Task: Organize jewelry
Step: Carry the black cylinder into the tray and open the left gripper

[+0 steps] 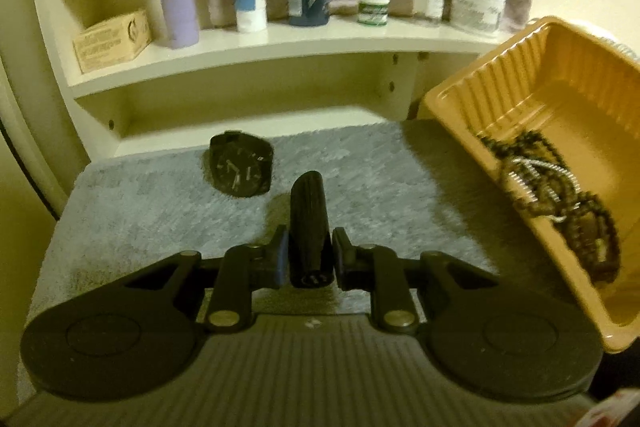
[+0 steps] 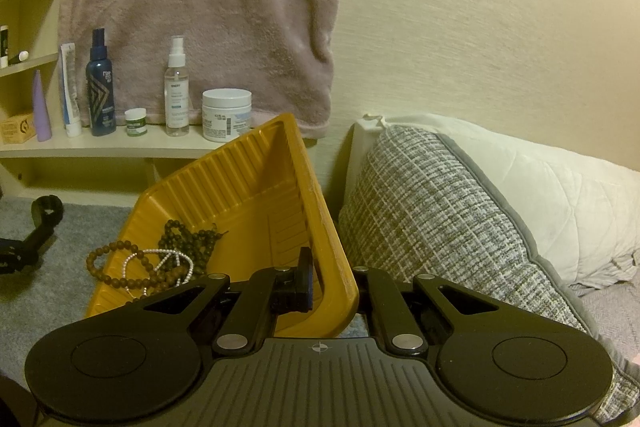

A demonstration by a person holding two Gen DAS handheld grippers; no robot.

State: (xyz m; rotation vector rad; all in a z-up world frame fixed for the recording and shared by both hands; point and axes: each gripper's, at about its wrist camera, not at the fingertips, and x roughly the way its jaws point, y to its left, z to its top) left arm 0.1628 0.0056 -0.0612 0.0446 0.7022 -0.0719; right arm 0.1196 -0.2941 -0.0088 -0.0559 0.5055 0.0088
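My left gripper (image 1: 310, 255) is shut on a black ribbed watch strap (image 1: 310, 223) that sticks forward over the grey fluffy mat (image 1: 140, 203). The right wrist view shows that strap's far end (image 2: 46, 211) at the left edge. A second black watch (image 1: 240, 163) lies on the mat ahead. The orange plastic tray (image 1: 460, 99) stands tilted at the right, with brown bead strings and a white pearl string (image 1: 560, 195) inside. My right gripper (image 2: 332, 285) is shut on the tray's right wall (image 2: 320, 227), one finger inside and one outside. The beads (image 2: 176, 239) lie low in the tray.
A cream shelf (image 1: 280, 47) behind the mat carries bottles, a tube, two jars (image 2: 226, 115) and a small cardboard box (image 1: 112, 39). A pink towel (image 2: 200, 7) hangs on the wall. A grey woven pillow (image 2: 440, 219) and a white one lie right of the tray.
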